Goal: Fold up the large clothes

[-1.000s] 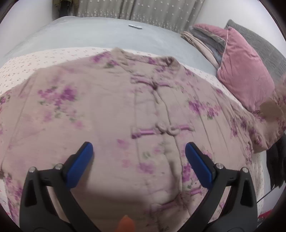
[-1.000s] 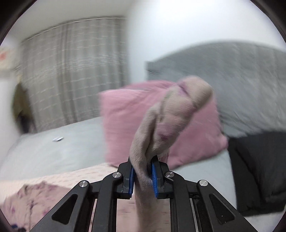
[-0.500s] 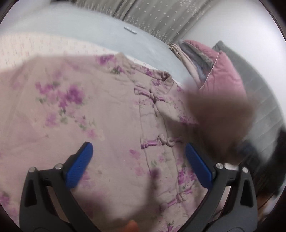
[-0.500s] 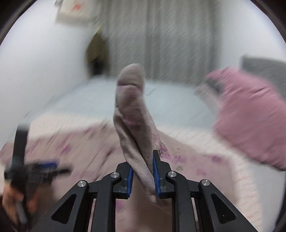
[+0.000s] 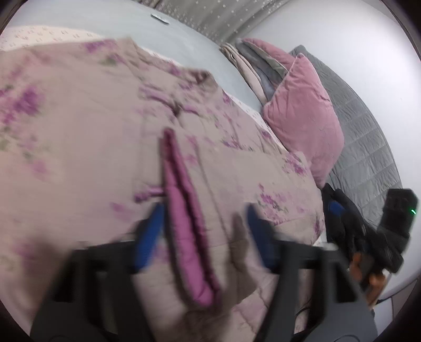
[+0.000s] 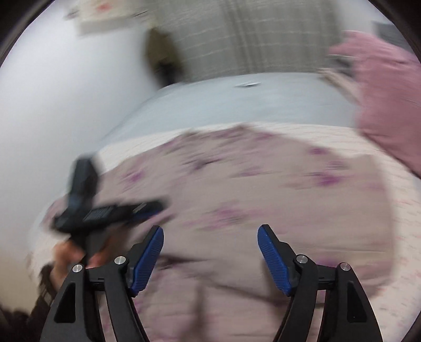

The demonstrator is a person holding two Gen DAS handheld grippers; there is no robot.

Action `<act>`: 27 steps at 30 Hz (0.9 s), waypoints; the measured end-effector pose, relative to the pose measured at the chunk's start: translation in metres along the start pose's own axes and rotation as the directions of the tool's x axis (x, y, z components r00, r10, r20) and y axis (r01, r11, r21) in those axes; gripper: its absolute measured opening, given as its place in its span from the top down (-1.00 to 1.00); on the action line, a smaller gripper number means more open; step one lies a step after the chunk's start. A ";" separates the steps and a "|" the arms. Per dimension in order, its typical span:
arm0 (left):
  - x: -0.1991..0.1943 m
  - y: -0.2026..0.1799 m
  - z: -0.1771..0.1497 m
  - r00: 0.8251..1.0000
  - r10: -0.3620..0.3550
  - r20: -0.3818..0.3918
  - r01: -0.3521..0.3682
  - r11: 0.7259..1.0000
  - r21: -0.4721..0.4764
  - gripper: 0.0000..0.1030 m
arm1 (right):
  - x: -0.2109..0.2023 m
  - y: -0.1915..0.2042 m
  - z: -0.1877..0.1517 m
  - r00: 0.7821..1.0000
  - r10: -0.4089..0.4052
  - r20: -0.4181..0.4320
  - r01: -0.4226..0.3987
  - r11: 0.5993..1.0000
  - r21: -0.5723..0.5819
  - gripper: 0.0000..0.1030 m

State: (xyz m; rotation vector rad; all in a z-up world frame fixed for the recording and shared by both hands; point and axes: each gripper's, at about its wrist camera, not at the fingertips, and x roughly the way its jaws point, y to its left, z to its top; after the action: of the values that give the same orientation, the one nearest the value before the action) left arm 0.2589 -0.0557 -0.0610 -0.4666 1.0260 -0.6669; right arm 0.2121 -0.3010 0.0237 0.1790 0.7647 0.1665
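A padded beige jacket with purple flowers (image 5: 79, 147) lies spread on the bed, front up. Its right sleeve (image 5: 252, 189) lies folded across the body, with the magenta lining (image 5: 186, 226) of the cuff showing. My left gripper (image 5: 205, 234) is open just above the sleeve, the cuff between its blurred blue pads. My right gripper (image 6: 210, 252) is open and empty above the jacket (image 6: 250, 189). The right gripper also shows at the far right of the left wrist view (image 5: 339, 210); the left gripper shows blurred in the right wrist view (image 6: 105, 210).
A pink pillow (image 5: 302, 113) and a stack of folded bedding (image 5: 252, 65) lie at the head of the bed by a grey headboard (image 5: 368, 147). Grey sheet (image 5: 105, 23) beyond the jacket, with a small white object (image 5: 159, 19). Curtains (image 6: 276, 34) at the back wall.
The right gripper swung the sleeve leftward over the jacket body, then opened and let it go. The sleeve now lies across the front. The left gripper moved right, over the cuff.
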 end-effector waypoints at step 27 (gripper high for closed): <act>-0.078 0.024 0.007 0.864 0.345 0.366 -0.318 0.939 -0.132 0.72 | -0.013 -0.127 -0.023 0.999 -0.033 -0.016 0.034 0.995 0.098 -0.46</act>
State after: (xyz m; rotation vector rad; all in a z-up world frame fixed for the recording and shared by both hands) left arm 0.2446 0.0164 -0.0248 -0.4436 0.7289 -0.2161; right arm 0.1975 -0.4249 -0.0117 0.2584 0.7904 0.0986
